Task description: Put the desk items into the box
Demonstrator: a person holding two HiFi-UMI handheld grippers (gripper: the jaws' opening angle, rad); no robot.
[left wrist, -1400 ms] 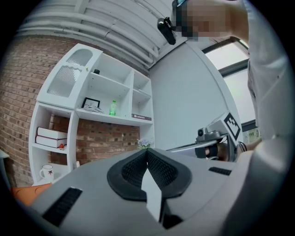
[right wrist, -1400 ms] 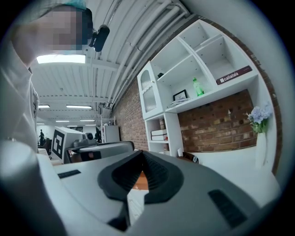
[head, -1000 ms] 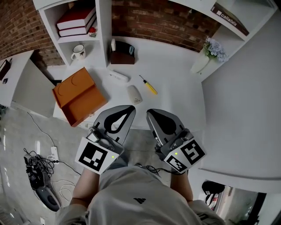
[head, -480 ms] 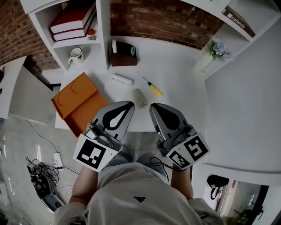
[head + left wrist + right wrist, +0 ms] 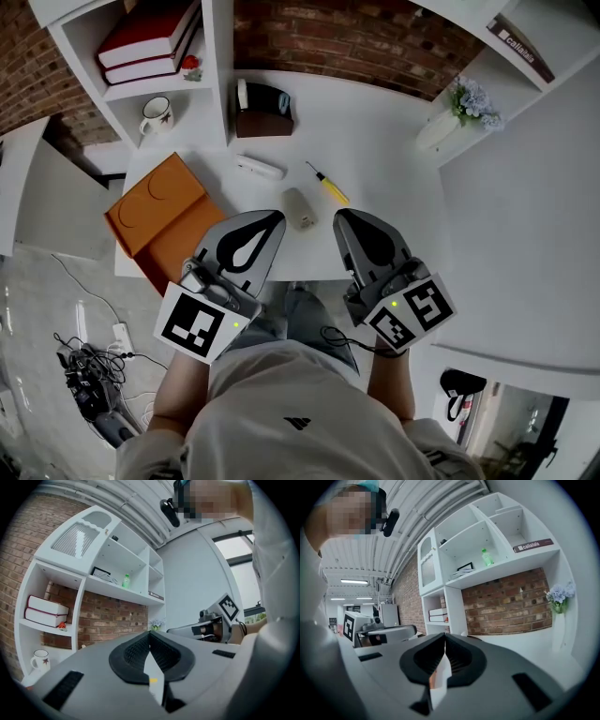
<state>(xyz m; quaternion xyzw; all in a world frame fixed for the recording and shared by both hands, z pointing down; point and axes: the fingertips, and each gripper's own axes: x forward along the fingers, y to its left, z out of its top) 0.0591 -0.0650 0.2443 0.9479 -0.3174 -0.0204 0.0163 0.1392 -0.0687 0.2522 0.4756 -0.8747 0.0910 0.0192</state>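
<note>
Judging by the desk, nothing was packed: left gripper and right gripper were held closed, empty (screwdriver, box untouched).

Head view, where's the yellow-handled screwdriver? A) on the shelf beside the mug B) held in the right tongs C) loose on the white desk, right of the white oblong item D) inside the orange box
C: the yellow-handled screwdriver lies loose on the white desk, right of the white oblong item and outside the orange box.
</note>
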